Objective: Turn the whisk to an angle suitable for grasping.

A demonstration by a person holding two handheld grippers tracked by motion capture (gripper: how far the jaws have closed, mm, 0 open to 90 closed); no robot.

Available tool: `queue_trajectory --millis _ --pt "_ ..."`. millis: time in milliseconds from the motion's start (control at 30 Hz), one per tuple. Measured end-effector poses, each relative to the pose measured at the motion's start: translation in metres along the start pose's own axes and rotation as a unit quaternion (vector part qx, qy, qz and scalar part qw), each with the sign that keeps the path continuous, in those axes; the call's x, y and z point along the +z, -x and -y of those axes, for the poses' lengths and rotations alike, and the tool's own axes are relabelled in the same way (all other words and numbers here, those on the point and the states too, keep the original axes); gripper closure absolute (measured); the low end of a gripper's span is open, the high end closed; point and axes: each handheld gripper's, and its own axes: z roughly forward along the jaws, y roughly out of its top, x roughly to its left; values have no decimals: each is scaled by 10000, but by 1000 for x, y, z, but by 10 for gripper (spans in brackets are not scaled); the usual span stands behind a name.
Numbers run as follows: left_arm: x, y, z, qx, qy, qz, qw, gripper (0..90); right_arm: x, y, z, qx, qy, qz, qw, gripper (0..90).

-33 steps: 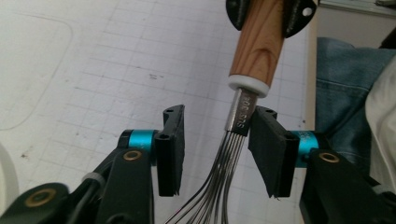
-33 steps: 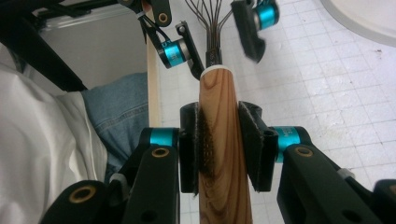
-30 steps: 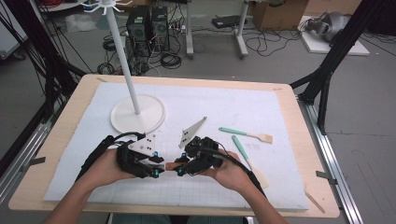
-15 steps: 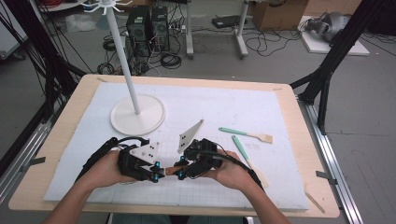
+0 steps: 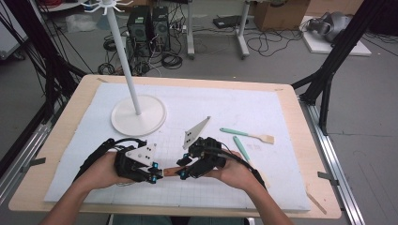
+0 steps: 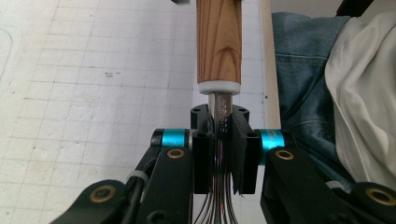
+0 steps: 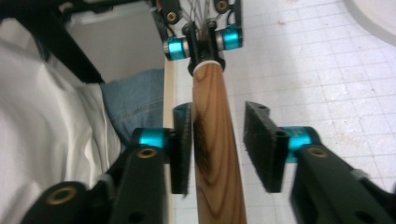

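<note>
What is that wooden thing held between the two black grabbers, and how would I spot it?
Start at the white foam mat on the table, then go to its near edge, where two hands meet. Bridging the left gripper and right gripper is a brown wooden-handled whisk. Unlike the mint-handled spatulas nearby, it has striped grain and a white collar.

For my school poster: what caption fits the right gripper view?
Right claw opening around the whisk's wooden handle while the left claw grips its metal end.
</note>
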Motion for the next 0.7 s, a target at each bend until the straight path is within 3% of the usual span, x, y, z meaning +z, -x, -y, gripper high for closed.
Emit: queue_trajectory --millis 100,333,533,633,700 --pt "-2 1 2 14 37 -109 9999 805 -4 4 4 249 167 -108 9995 528" --pt "-6 1 5 20 63 -197 9998 804 -11 7 13 459 272 -179 9984 500" --pt "-7 1 3 90 97 -236 9996 805 -8 7 13 390 176 -300 9986 599" --pt "-7 2 3 94 116 -234 9996 804 -7 9 12 422 156 -409 9982 683" --pt "-7 2 3 86 110 -230 9996 804 -8 11 13 514 183 -488 9973 689"
